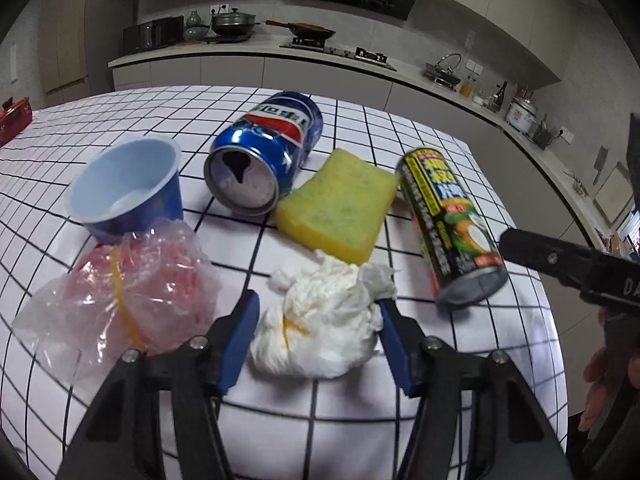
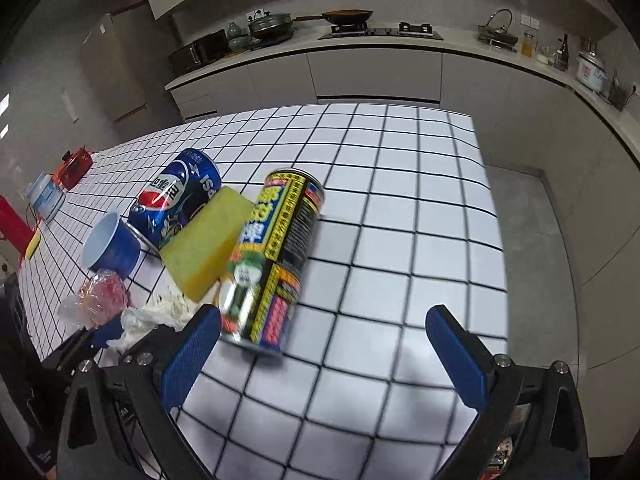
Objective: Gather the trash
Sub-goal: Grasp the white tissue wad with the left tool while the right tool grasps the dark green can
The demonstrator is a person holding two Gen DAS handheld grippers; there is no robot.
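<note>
The crumpled white tissue [image 1: 320,316] lies near the front edge of the checked surface [image 1: 400,128], between the jaws of the left gripper [image 1: 316,320], which press on both its sides. The right gripper [image 2: 320,344] is open beside the lying yellow can [image 2: 268,264], holding nothing

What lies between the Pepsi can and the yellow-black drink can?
The yellow sponge lies between the Pepsi can and the yellow-black can, clearest in the left wrist view.

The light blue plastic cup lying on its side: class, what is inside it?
The light blue plastic cup shows a bare pale interior with a whitish patch near the bottom; its lower inner wall is hidden.
</note>
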